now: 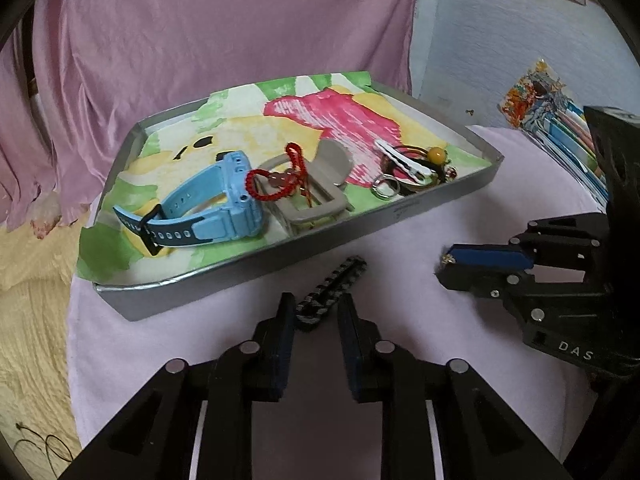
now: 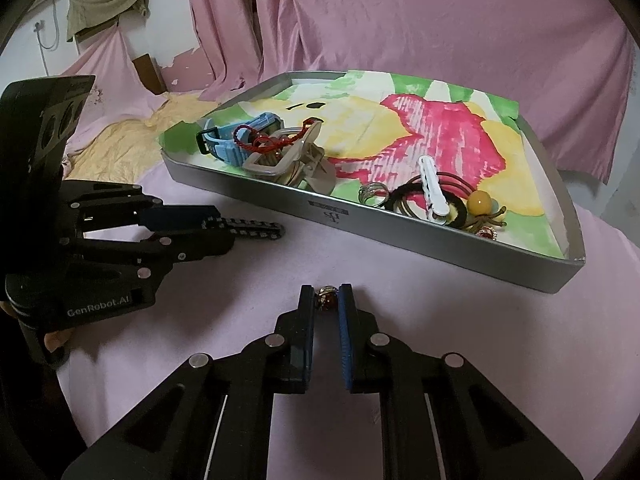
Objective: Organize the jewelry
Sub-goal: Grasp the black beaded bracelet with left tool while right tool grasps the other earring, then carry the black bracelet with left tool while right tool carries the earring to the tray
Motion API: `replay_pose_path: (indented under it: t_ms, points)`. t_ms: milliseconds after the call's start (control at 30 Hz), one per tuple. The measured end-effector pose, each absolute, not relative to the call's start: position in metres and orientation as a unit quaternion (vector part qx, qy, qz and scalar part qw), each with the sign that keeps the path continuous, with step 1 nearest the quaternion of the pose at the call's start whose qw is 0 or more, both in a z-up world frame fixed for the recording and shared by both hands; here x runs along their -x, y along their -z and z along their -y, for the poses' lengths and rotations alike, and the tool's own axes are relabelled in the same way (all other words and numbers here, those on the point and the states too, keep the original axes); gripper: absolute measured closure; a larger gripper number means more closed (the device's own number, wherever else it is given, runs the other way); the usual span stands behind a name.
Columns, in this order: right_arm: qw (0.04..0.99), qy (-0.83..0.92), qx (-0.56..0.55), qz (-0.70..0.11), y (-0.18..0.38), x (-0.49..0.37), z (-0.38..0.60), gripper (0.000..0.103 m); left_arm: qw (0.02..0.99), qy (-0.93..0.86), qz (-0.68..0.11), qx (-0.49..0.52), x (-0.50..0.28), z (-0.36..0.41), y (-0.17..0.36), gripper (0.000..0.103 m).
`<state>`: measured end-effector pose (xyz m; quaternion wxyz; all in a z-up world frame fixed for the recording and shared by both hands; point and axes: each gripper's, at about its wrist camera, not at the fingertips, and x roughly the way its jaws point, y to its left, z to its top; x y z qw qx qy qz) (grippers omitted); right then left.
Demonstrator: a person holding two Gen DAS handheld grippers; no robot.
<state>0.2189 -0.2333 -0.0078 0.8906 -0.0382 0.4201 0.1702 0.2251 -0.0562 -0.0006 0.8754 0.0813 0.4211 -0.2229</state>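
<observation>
A small red-and-gold trinket (image 2: 326, 298) sits pinched between the tips of the right gripper (image 2: 326, 300), low over the pink cloth just short of the silver tray (image 2: 400, 236). It's a slim hold, so best to lift straight and clear the rim before letting go near the rings (image 2: 374, 194). The left gripper (image 1: 316, 312) is narrowed around a dark checkered strap (image 1: 334, 286); whether it truly grips, I cannot tell.
</observation>
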Motion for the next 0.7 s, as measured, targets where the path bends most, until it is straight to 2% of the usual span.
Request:
replay_pose_path:
  t_ms: [233, 700]
  points:
    - [0.896, -0.174, 0.022, -0.409, 0.005, -0.213, 0.239, 0.093, 0.88, 0.219, -0.417, -0.057, -0.216, 0.057, 0.0, 0.088]
    - [0.931, -0.146, -0.015, -0.333, -0.027, -0.208, 0.267, 0.093, 0.919, 0.209, -0.335, 0.016, -0.204, 0.049, -0.038, 0.088]
